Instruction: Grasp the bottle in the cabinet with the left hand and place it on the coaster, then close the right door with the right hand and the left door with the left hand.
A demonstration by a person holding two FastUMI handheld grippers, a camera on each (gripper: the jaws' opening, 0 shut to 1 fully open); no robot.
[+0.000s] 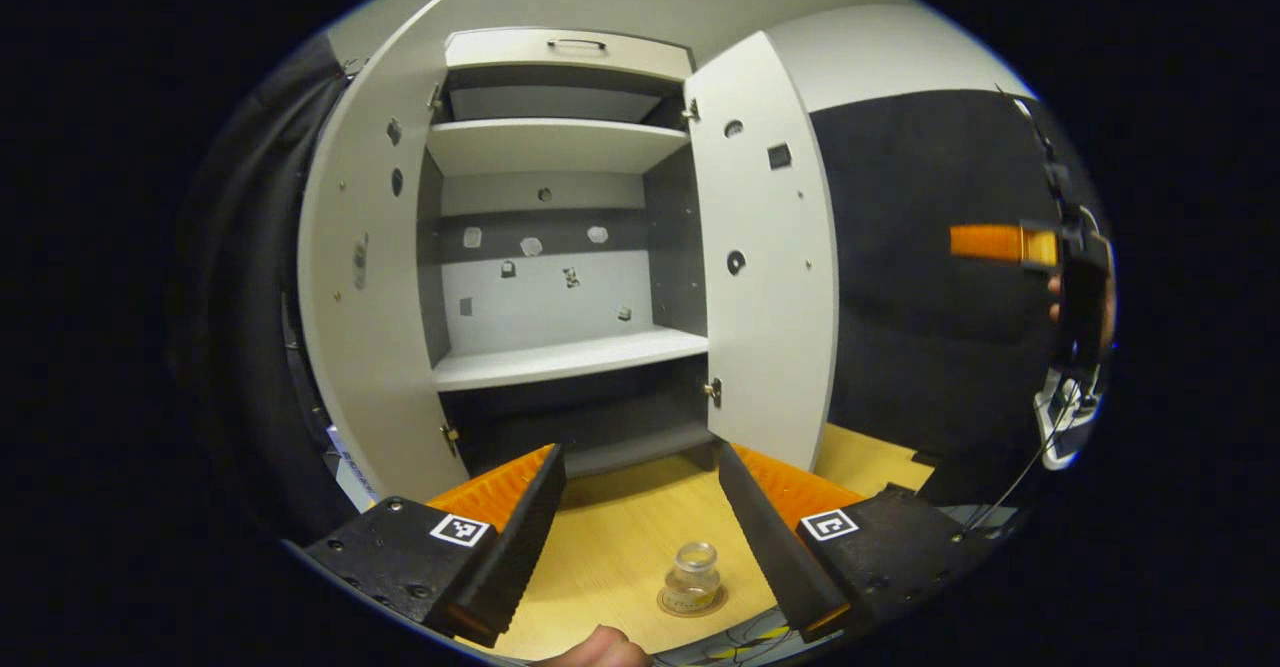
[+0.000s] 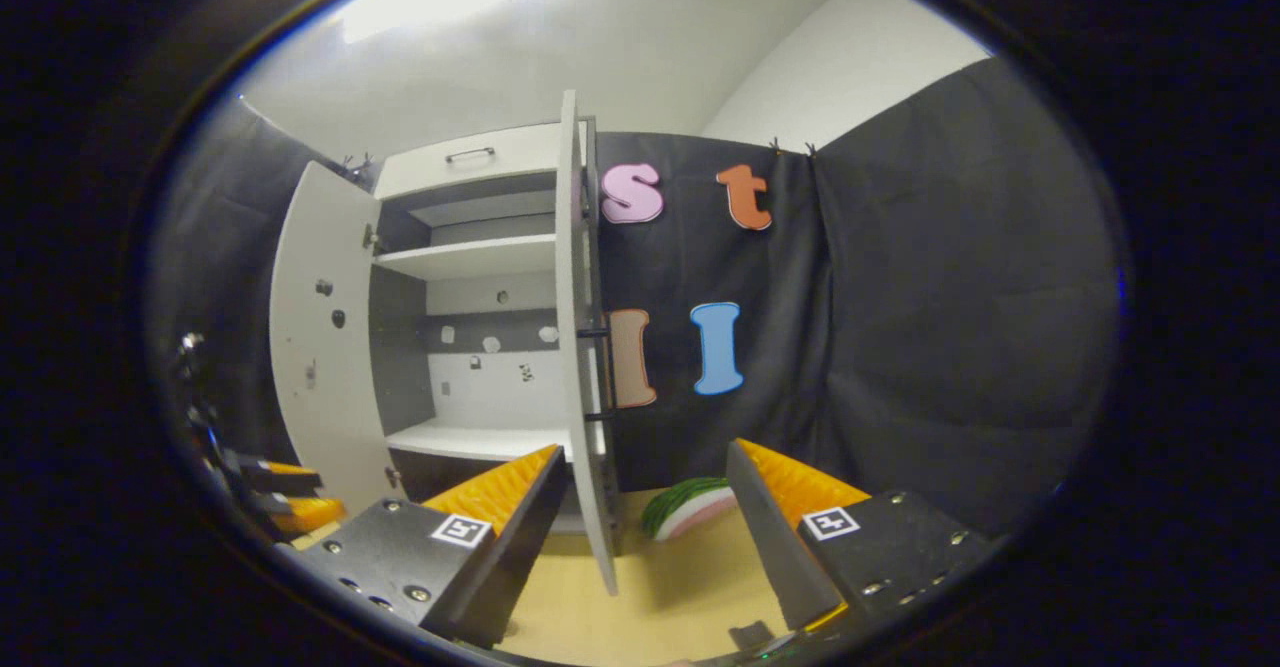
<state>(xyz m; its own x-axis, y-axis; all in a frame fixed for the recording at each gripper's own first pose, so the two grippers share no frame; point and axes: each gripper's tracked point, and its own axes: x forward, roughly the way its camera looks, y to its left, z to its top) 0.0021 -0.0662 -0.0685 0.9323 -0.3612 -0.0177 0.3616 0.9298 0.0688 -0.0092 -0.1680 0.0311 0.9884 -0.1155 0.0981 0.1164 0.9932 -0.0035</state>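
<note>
Small clear glass bottle [image 1: 693, 573] stands upright on round coaster [image 1: 690, 604]; my left tongs [image 1: 640, 537] wide, right tongs [image 2: 640, 537] wide

Black gripper [image 1: 640, 532] bodies, square markers (screws too)

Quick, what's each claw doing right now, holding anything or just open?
Left gripper: open, holding nothing; the bottle stands on the coaster.
Right gripper: open, holding nothing, facing the right door.

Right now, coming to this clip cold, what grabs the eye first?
The white cabinet stands with both doors swung wide and its shelves bare. The small clear bottle already sits on the coaster on the wooden table, between the open left gripper fingers. A watermelon slice lies beyond the right door.
</note>
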